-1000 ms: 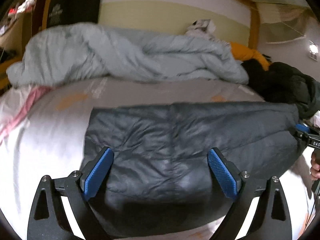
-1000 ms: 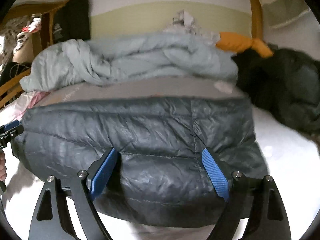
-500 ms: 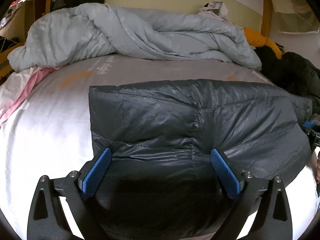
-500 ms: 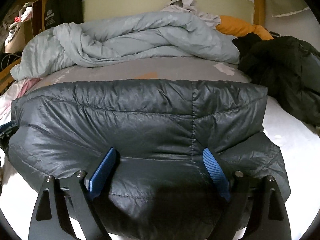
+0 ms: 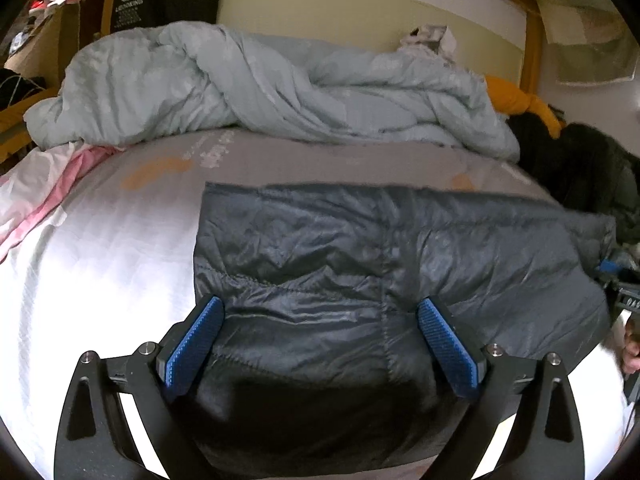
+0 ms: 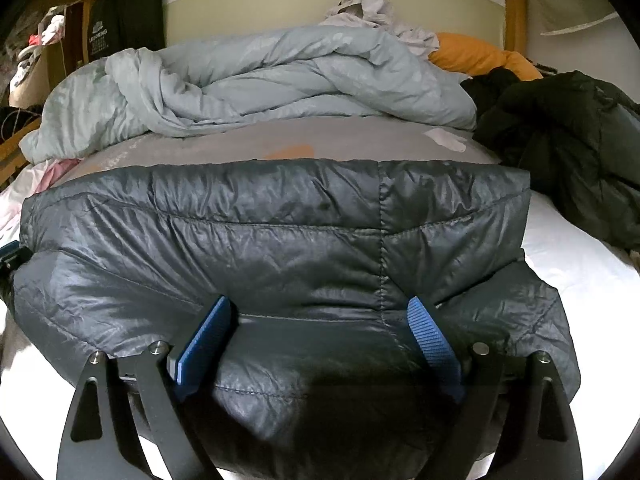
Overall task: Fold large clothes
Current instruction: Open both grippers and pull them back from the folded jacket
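Both tongs, left [image 5: 318, 334] and right [image 6: 318, 330], released, straddling grey puffer jacket [image 6: 280, 248]. Looks light, soft, slippery; pinch stitched hem just ahead.

A home bedroom is shown: a bed w/ white sheet [image 5: 100, 280] is seen, a rumpled pale-blue duvet [image 5: 256, 84] heaped at the far end, an orange pillow [image 6: 480, 58] by the wooden bed frame [image 5: 530, 40]. Dark clothes are hung at the back left [image 6: 124, 16]; more garments are piled at the right [image 6: 568, 140].
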`<state>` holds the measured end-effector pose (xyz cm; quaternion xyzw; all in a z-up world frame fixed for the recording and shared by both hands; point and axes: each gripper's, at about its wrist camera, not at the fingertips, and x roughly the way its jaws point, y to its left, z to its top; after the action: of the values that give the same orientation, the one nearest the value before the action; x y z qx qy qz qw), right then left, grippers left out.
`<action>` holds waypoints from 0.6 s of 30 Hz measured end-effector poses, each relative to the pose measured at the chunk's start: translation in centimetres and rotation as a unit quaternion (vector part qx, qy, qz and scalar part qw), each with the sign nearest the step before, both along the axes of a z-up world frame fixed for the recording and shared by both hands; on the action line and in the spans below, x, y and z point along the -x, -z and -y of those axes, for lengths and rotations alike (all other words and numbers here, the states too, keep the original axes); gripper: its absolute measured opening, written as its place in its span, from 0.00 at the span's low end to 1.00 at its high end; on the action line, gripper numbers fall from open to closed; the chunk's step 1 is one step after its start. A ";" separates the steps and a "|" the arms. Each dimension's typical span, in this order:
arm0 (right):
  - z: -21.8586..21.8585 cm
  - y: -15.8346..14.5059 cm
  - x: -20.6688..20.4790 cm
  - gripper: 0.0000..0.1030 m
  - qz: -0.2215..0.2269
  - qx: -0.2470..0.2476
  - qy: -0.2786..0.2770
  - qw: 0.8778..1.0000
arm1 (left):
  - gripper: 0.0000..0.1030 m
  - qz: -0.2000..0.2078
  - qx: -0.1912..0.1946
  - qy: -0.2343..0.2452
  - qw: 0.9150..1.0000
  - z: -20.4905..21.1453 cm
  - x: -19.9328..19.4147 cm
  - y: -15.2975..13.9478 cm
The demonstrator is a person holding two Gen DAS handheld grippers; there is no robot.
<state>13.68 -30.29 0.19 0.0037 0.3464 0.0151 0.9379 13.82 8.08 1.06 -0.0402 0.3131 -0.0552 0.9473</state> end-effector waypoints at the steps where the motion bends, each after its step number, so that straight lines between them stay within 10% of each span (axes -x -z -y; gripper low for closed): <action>1: 0.1 -0.1 0.2 0.89 0.001 0.001 0.002 1.000 | 0.95 0.007 0.003 -0.001 1.000 0.0 0.2 -0.5; 18: -2.4 -7.1 5.4 0.91 -0.027 0.021 0.121 0.992 | 0.98 0.075 -0.020 -0.012 0.997 0.7 5.7 -6.6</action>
<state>8.26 -27.91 7.26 0.0264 0.3687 -0.1055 0.9232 8.16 7.35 7.66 -0.0211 0.2416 -0.0408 0.9693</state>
